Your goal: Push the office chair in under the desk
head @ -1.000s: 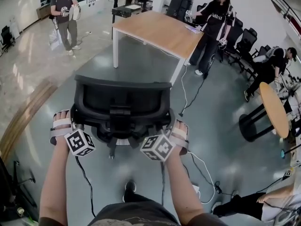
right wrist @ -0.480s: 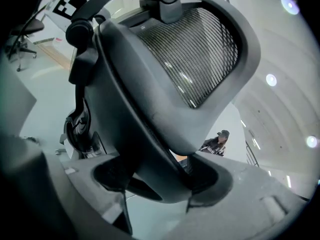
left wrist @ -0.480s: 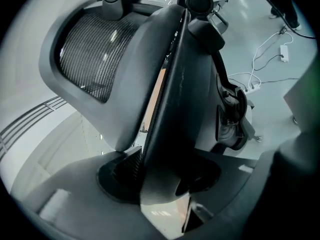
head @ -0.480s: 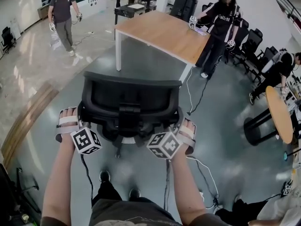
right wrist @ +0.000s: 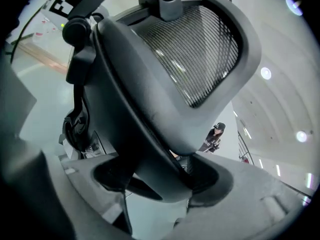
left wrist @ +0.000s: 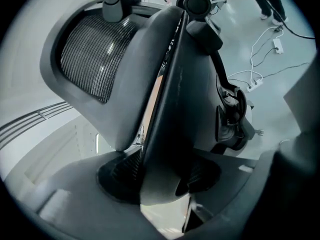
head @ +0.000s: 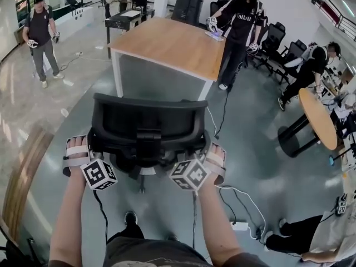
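Observation:
A black mesh-backed office chair [head: 147,124] stands on the grey floor, its back toward me. The wooden desk [head: 167,40] with white legs lies beyond it, a stretch of floor between them. My left gripper [head: 89,149] is shut on the left edge of the backrest. In the left gripper view the backrest frame [left wrist: 165,109] fills the gap of that gripper [left wrist: 160,176], pads against it. My right gripper [head: 207,152] is shut on the right edge. In the right gripper view the backrest frame [right wrist: 150,119] is likewise clamped in that gripper [right wrist: 162,176].
A person [head: 236,21] stands at the desk's far right corner, another [head: 40,35] at the far left. A round table [head: 318,118] and a seated person [head: 311,71] are to the right. Cables [head: 245,196] and a power strip [head: 240,225] lie on the floor at my right.
The chair has rolled forward toward the desk with both grippers still clamped on its back. The desk's near leg now stands closer to the chair. My feet have stepped along behind.

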Available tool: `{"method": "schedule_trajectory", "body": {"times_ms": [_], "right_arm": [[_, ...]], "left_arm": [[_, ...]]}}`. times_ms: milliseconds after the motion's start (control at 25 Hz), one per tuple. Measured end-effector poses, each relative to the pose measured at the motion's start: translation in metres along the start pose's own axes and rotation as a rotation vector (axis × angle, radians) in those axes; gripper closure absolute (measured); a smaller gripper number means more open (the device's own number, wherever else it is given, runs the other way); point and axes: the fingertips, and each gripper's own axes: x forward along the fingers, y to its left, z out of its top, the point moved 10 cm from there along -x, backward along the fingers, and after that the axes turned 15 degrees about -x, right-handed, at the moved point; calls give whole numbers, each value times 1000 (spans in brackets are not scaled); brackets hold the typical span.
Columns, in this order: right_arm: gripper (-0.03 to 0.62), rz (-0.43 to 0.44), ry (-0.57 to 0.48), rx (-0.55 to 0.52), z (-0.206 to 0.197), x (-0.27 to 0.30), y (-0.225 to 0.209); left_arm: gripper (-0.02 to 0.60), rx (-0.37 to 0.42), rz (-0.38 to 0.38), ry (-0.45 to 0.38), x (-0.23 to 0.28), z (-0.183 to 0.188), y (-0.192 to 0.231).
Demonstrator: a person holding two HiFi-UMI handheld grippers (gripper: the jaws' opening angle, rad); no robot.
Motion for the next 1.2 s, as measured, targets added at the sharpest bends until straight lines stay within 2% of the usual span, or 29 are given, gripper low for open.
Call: {"method": "schedule_trajectory", "body": {"times_ms": [160, 320, 600, 880, 1200], "right_arm": [[287, -19, 31, 17, 19, 17, -18], [287, -49, 48, 27, 28, 39, -18], [287, -60, 110, 51, 46, 68, -44], [289, -82, 124, 41, 55, 101, -57], [289, -87, 188, 72, 64, 176, -98]], "left_arm": [[336, 19, -29, -29, 30, 7, 31], [336, 25, -49, -48, 66, 10, 42], [336, 43, -73, -96, 117, 30, 74], [334, 58, -91, -135, 165, 43, 92], [331, 50, -97, -157, 247, 85, 118]]}}
